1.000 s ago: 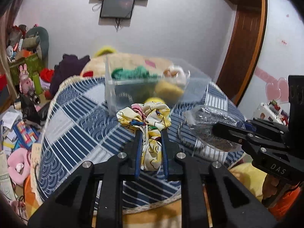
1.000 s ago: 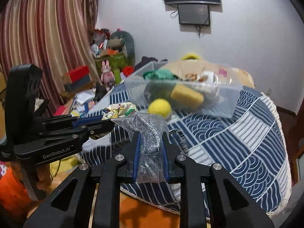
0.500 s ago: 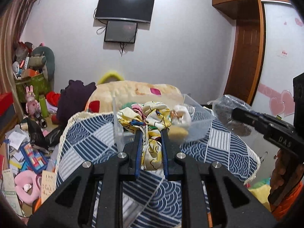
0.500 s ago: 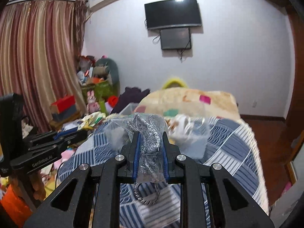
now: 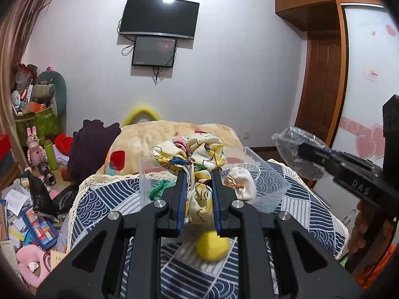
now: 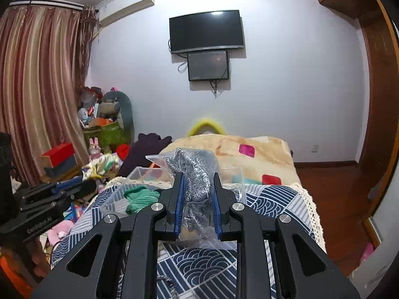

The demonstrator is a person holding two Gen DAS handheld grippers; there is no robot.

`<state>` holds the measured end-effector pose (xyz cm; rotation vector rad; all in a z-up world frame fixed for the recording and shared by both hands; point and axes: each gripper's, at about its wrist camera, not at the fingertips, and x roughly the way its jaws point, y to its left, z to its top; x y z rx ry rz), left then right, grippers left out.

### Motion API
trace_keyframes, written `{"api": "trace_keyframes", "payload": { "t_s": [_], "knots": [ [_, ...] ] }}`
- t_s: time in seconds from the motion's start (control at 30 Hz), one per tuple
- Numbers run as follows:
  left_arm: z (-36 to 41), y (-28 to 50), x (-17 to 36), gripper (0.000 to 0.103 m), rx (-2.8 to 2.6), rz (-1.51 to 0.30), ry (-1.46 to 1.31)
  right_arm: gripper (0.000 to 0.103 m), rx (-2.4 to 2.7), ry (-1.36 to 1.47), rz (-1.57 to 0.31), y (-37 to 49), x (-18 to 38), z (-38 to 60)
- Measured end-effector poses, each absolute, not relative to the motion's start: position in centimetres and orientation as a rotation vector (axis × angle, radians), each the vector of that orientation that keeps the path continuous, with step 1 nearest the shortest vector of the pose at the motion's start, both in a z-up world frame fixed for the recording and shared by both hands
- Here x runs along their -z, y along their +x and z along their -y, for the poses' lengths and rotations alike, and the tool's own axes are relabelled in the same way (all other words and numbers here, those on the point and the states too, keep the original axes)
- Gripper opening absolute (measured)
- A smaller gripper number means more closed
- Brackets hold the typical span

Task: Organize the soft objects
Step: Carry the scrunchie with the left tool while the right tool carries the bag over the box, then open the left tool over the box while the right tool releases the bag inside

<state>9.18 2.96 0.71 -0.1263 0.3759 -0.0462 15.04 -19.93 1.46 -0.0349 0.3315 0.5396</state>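
Note:
My left gripper [image 5: 198, 174] is shut on a yellow patterned scrunchie [image 5: 192, 153], held up above the clear plastic bin [image 5: 270, 182]. My right gripper [image 6: 197, 177] is shut on a clear bag of grey cord [image 6: 194, 172], also raised near the bin [image 6: 112, 203]. The bag shows at the right of the left wrist view [image 5: 293, 153]. The bin holds a green item [image 6: 139, 196] and a cream soft item [image 5: 243, 183]. A yellow ball [image 5: 212, 246] lies on the blue patterned cloth [image 5: 311, 211] below my left gripper.
The blue patterned table [image 6: 271, 199] has a lace edge. Behind it is a bed with a beige blanket [image 6: 249, 149]. Clutter and toys cover the floor at left [image 5: 30, 214]. A wooden door [image 5: 321, 87] stands at right.
Both grippers have risen and tilted up with their loads. The bin has dropped low in both views, and the yellow ball now lies under my left gripper.

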Motion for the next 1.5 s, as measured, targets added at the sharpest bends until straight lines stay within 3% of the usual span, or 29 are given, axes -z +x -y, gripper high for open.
{"api": "trace_keyframes", "payload": {
  "t_s": [0.77, 0.97, 1.1, 1.27, 1.5],
  "knots": [
    [-4.7, 17.2, 5.6, 0.018, 0.008, -0.596, -0.132, 0.018, -0.457, -0.175, -0.505, 21.5, 3.5, 17.2],
    [-4.7, 16.8, 5.5, 0.027, 0.021, -0.618, -0.129, 0.023, -0.454, -0.181, -0.53, 21.5, 3.7, 17.5],
    [-4.3, 15.9, 5.0, 0.044, -0.002, -0.599, -0.099, 0.029, -0.457, -0.176, -0.544, 21.4, 3.5, 17.8],
    [-4.6, 14.7, 4.6, 0.046, 0.017, -0.601, -0.126, 0.049, -0.455, -0.166, -0.52, 20.2, 2.8, 18.5],
    [-4.5, 13.1, 3.6, 0.057, 0.014, -0.579, -0.132, 0.059, -0.457, -0.141, -0.465, 18.1, 1.8, 20.0]
  ]
}}
